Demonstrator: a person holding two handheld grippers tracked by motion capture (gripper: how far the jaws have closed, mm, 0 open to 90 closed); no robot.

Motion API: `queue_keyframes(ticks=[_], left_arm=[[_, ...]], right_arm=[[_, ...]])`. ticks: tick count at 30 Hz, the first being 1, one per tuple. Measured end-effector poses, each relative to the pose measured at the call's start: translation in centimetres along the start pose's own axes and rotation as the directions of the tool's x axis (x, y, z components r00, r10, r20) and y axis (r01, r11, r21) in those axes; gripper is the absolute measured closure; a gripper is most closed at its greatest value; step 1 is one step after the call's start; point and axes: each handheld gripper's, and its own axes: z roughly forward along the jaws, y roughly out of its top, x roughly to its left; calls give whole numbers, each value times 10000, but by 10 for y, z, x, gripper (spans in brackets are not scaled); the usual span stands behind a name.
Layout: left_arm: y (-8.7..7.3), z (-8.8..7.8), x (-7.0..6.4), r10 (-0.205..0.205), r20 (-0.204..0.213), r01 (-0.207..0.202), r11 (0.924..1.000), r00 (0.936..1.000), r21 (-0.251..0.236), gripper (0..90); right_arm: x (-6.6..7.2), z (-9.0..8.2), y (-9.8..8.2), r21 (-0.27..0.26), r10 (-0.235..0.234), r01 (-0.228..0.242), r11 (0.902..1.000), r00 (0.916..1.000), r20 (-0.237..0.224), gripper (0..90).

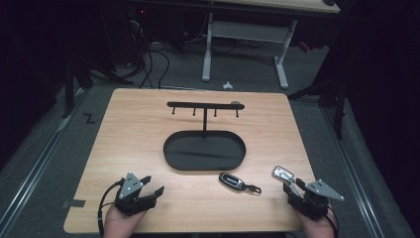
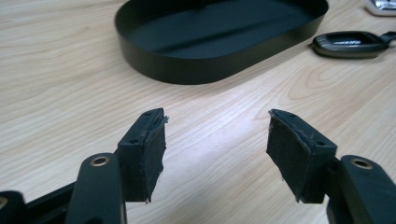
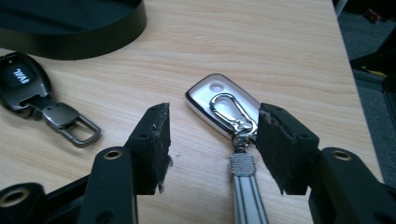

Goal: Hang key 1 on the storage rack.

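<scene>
Reaching for the silver key fob with our right claw.

Our right claw is open partway, its jaws on either side of the fob's strap, and we can't see them pressing on anything. The silver key fob lies flat on the counter, just ahead of this claw near the right edge. Its long side points away from us and a bit to the left, with a shiny clip on top. It looks smooth, bright and rounded. Our left claw is open wide and holds nothing, far off on the left. A dark key fob lies between our claws, near the black tray with its hook stand.
</scene>
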Motion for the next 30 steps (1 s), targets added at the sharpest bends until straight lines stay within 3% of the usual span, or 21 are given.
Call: queue_keyframes(ticks=[6, 19, 30], left_arm=[[-5, 1, 10, -52, -174, 55, 9999, 9998, 156, 375], [-10, -3, 25, -736, -168, 736, 9973, 9971, -45, 376], [-11, 0, 20, -492, -165, 494, 9987, 9987, 151, 376]], right_arm=[[15, 6, 3, 256, -346, 355, 9990, 9988, -339, 409], [47, 18, 2, 763, -1051, 1146, 9905, 9873, -1191, 391], [69, 26, -1, 1016, -1595, 1791, 9786, 9714, -1761, 392]])
